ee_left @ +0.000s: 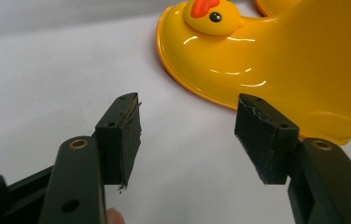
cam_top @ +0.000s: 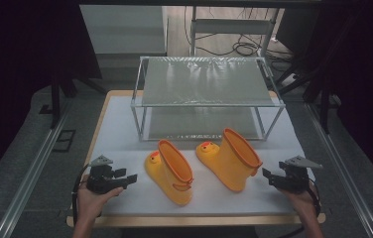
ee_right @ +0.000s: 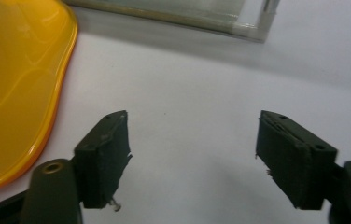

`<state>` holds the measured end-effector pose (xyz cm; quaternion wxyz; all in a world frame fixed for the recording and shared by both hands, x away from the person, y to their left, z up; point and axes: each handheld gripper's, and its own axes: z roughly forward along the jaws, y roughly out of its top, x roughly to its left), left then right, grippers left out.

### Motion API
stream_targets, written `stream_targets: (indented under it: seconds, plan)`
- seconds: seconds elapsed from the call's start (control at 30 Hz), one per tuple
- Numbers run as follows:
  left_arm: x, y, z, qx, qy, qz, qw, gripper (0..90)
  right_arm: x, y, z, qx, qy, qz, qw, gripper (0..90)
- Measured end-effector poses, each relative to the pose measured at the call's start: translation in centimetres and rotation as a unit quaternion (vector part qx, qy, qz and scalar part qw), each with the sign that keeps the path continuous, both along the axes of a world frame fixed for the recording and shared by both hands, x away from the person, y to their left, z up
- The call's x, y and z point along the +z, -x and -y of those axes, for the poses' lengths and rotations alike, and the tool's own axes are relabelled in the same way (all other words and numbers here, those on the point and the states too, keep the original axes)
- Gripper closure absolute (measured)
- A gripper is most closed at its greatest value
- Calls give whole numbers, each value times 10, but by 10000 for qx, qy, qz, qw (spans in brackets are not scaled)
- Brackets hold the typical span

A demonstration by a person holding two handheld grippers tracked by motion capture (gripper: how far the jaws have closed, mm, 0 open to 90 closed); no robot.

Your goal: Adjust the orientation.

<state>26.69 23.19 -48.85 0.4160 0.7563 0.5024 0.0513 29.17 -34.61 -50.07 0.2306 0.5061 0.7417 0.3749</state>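
Observation:
Two yellow rubber boots with duck faces on the toes lie on the white table top (cam_top: 125, 124). The left boot (cam_top: 170, 173) lies mid-table, its orange-rimmed opening facing up and toward me; its glossy toe (ee_left: 267, 60) fills the upper right of the left gripper view. The right boot (cam_top: 231, 157) lies beside it, and its yellow side (ee_right: 15, 88) shows at the left in the right gripper view. My left gripper (cam_top: 126, 177) is open just left of the left boot, holding nothing. My right gripper (cam_top: 268, 175) is open just right of the right boot, also holding nothing.
A two-tier metal-framed rack (cam_top: 207, 82) with grey shelves stands at the back of the table, behind the boots; its lower corner (ee_right: 257, 28) shows in the right gripper view. Aluminium rails (cam_top: 31, 168) run along both table sides. Cables lie on the floor beyond.

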Motion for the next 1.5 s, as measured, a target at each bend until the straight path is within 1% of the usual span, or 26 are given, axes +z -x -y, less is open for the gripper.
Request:
stream_targets:
  seconds: [0.13,0.2,0.27,0.3,0.37,0.43,0.47,0.53,0.63,0.73,0.83,0.93,1.0,1.07,1.17,1.23,1.3,1.4,1.47,1.5]
  plan:
    - [0,-1,-1,28,-8,32,10000,406,-1,-1,-3,78,40,-43,10000,320]
    - [-1,-1,0,-12,-9,-23,10000,409,-1,-1,-2,53,26,-86,9999,333]
    - [-1,0,1,3,7,-22,10000,430,-1,-1,0,3,5,-89,10000,334]
    - [0,1,1,15,32,-20,10000,459,-1,0,0,-2,-6,-82,10000,336]
    - [3,4,1,56,113,6,9999,547,0,1,1,-33,-11,-34,10000,336]
    - [5,5,1,14,152,-27,9999,683,0,1,1,-31,26,-29,10000,335]
    - [6,6,2,-9,133,-42,9999,722,-1,1,1,-22,41,-42,10000,335]
    - [7,7,3,24,103,-39,9999,797,-4,0,1,-35,117,-83,9999,334]
    - [8,7,4,64,95,-18,9999,875,-7,-2,1,-87,121,-118,9998,334]
    - [9,8,9,-7,78,-8,10000,899,-9,-2,2,-99,175,-122,9997,336]
    - [9,14,21,-138,14,46,9999,900,-10,-2,2,-144,154,-145,9997,337]
    - [10,24,36,-308,-7,111,9995,900,-10,-1,1,-162,178,-130,9996,338]
    - [10,27,45,-366,-14,142,9992,900,-10,-2,1,-201,179,-122,9996,338]
    - [8,29,59,-530,-81,168,9984,900,-10,-2,1,-215,163,-122,9996,339]
    - [4,32,77,-734,-106,147,9971,900,-11,-2,0,-194,176,-124,9996,340]
    - [0,36,91,-846,-155,147,9962,900,-11,-2,1,-221,168,-128,9995,340]
    - [-4,42,104,-931,-206,193,9953,900,-11,-1,2,-255,134,-111,9995,340]
    - [-5,50,119,-976,-170,316,9946,900,-12,-1,4,-309,116,-112,9994,341]
    - [-5,55,126,-893,-270,452,9946,900,-12,-1,5,-347,105,-113,9993,340]
    - [-5,57,128,-871,-257,491,9947,900,-12,-1,6,-363,101,-125,9992,341]
